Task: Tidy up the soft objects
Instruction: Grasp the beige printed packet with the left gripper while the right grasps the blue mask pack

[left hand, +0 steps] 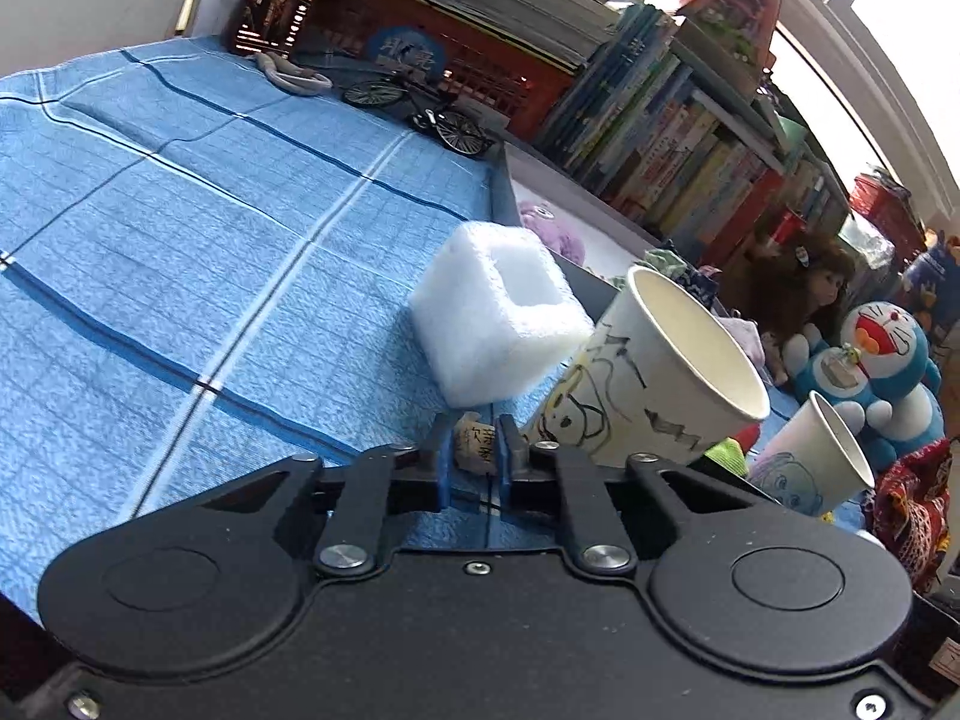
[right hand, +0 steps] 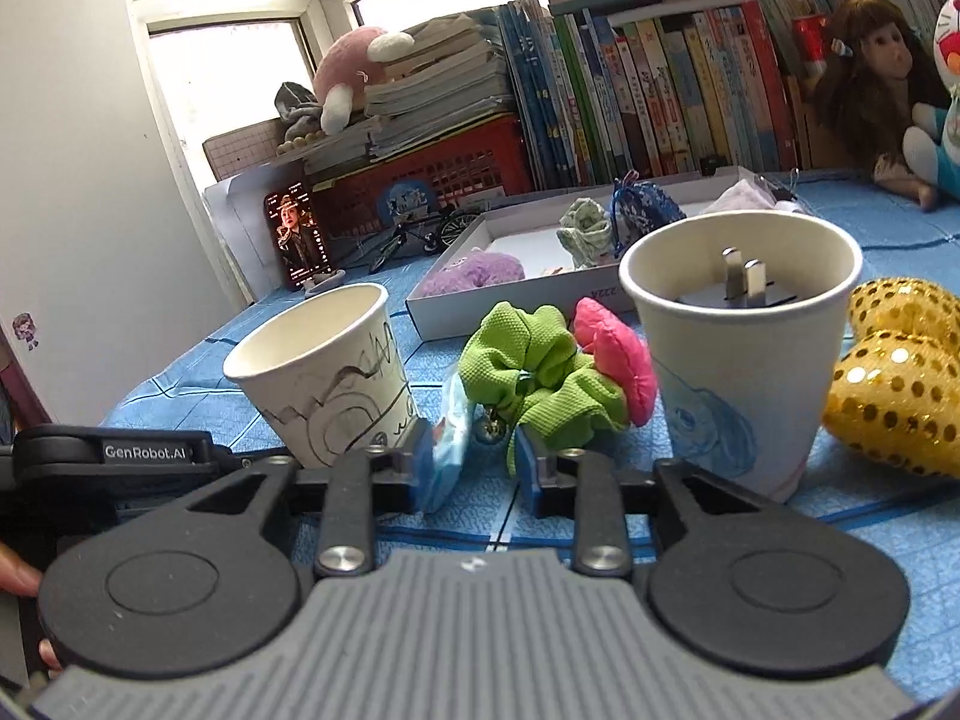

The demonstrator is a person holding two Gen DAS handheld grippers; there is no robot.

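My left gripper (left hand: 476,450) is shut on a small beige piece with dark writing (left hand: 477,441), low over the blue checked cloth (left hand: 180,252). Just beyond it lie a white foam block (left hand: 498,318) and a drawn-on paper cup (left hand: 654,372). My right gripper (right hand: 477,459) stands open near the cloth. A pale blue soft piece (right hand: 453,438) leans on its left pad, and a green scrunchie (right hand: 540,372) lies just ahead. A pink cushion (right hand: 618,354) touches the scrunchie, and a gold sequin heart (right hand: 900,384) lies at the right.
A white tray (right hand: 456,315) behind the scrunchie holds a purple plush (right hand: 474,273) and several small fabric pieces. A second paper cup (right hand: 738,354) holds a plug (right hand: 744,288). Books (right hand: 660,78), a doll (right hand: 870,78), a model bicycle (left hand: 420,108) and a phone (right hand: 300,240) line the far edge.
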